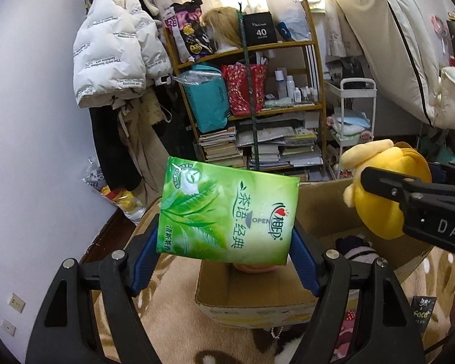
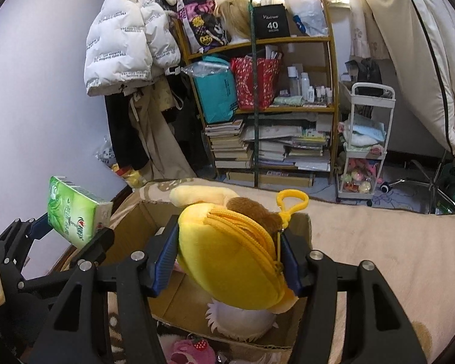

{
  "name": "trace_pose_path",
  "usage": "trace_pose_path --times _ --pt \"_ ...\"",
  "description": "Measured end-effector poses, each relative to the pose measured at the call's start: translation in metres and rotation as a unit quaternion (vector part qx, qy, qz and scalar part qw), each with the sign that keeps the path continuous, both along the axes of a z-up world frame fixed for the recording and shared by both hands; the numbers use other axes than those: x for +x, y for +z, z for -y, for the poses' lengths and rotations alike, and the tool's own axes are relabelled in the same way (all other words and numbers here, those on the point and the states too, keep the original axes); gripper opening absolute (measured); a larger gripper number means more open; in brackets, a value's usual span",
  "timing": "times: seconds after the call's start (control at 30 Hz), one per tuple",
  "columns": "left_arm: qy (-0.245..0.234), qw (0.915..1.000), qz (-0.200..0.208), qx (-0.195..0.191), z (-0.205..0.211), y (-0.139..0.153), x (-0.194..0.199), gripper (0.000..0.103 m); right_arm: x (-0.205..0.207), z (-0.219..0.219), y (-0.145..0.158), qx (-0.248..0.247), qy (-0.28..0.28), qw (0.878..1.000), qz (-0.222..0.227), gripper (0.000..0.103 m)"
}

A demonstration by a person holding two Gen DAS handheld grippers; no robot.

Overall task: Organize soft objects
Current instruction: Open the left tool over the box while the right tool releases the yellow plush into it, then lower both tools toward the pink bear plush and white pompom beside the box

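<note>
A green tissue pack (image 1: 227,209) hangs in the air between the blue pads of my left gripper (image 1: 226,245), which is shut on its two short sides. It hovers over the near part of an open cardboard box (image 1: 251,297) on the blanket. My right gripper (image 2: 227,261) is shut on a yellow plush zip pouch (image 2: 233,257) with a brown top and a yellow clip, held above the same box (image 2: 136,227). The pouch (image 1: 379,212) is to the right of the tissue pack (image 2: 72,212). Inside the box lie a white fluffy toy (image 2: 242,321) and a dark striped item (image 1: 358,248).
A beige patterned blanket (image 2: 379,242) spreads around the box. A pink plush (image 2: 191,348) lies in front of it. Beyond stand a crowded wooden shelf (image 1: 315,42), a white trolley (image 2: 364,151) and hanging coats with a white puffer jacket (image 1: 112,54).
</note>
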State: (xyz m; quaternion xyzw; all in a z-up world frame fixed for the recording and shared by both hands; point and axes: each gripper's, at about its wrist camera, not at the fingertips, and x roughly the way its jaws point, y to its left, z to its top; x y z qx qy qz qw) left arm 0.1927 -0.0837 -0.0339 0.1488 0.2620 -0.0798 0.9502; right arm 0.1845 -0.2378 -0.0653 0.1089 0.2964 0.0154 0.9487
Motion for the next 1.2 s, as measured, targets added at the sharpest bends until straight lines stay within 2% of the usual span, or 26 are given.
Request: trace_pose_path --times 0.43,0.57,0.83,0.9,1.03,1.1,1.2 --pt "-0.004 0.9999 -0.015 0.002 -0.001 -0.002 -0.002 0.078 0.003 0.004 -0.007 0.011 0.002 1.0 -0.025 0.067" --pt "-0.005 0.9999 -0.013 0.004 -0.001 -0.001 -0.003 0.081 0.003 0.005 -0.007 0.016 0.004 0.999 -0.03 0.069" --pt "-0.003 0.9996 -0.027 -0.001 -0.004 0.0 -0.005 0.081 0.0 0.006 -0.006 0.016 0.005 0.999 -0.036 0.074" --pt "-0.002 0.9996 -0.027 -0.003 -0.007 0.002 -0.009 0.081 -0.004 0.006 -0.004 0.016 0.001 0.999 -0.033 0.082" --pt "0.003 0.9997 -0.024 -0.001 -0.011 0.005 -0.015 0.084 -0.018 0.009 0.004 0.02 -0.008 1.0 -0.023 0.09" --pt "0.01 0.9995 -0.027 -0.01 -0.016 0.007 -0.017 0.091 -0.022 0.009 0.008 0.011 -0.016 1.0 -0.023 0.098" --pt "0.017 0.9993 -0.031 -0.016 -0.021 0.009 -0.021 0.091 -0.029 0.01 0.012 0.008 -0.014 1.0 -0.025 0.098"
